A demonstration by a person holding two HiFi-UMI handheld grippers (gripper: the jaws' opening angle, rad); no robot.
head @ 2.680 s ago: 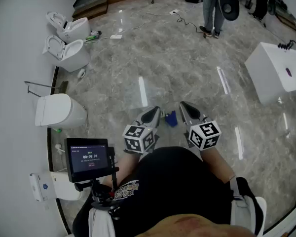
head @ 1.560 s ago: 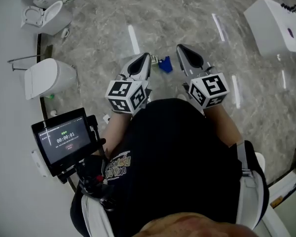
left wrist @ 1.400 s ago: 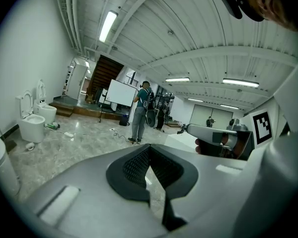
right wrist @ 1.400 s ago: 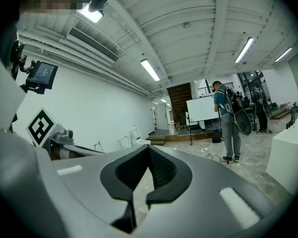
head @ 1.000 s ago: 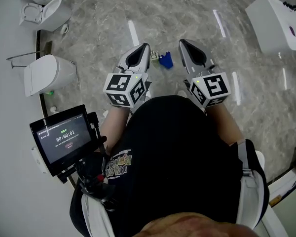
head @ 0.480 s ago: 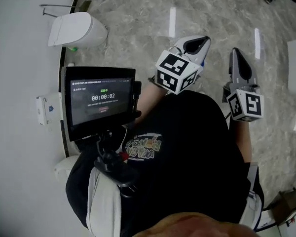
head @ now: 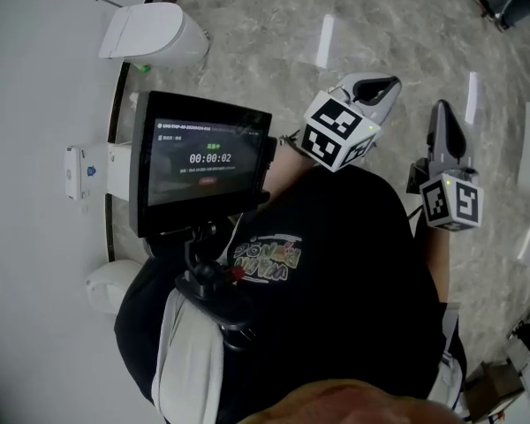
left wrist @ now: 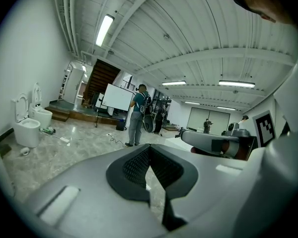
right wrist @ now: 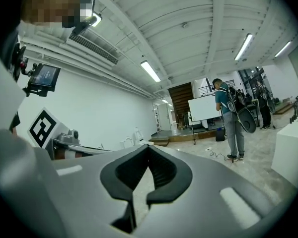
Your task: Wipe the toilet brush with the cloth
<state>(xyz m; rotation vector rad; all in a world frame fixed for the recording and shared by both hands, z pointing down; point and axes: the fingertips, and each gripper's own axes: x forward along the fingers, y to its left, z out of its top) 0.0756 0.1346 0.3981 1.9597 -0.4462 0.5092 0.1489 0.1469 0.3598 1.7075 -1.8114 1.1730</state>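
Wiping has not begun, I judge; the left gripper (head: 384, 88) at one o'clock in the head view and the right gripper (head: 443, 117) at two o'clock both have jaws pressed together on nothing; neither toilet brush nor cloth shows in any view; a white ceramic toilet (head: 155, 34) stands at eleven o'clock; the next move calls for finding the cloth and parting one gripper's jaws to take it.

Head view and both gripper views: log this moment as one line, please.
grey left gripper: shut, empty | grey right gripper: shut, empty | toilet brush and cloth: not in view | wiping: not under way
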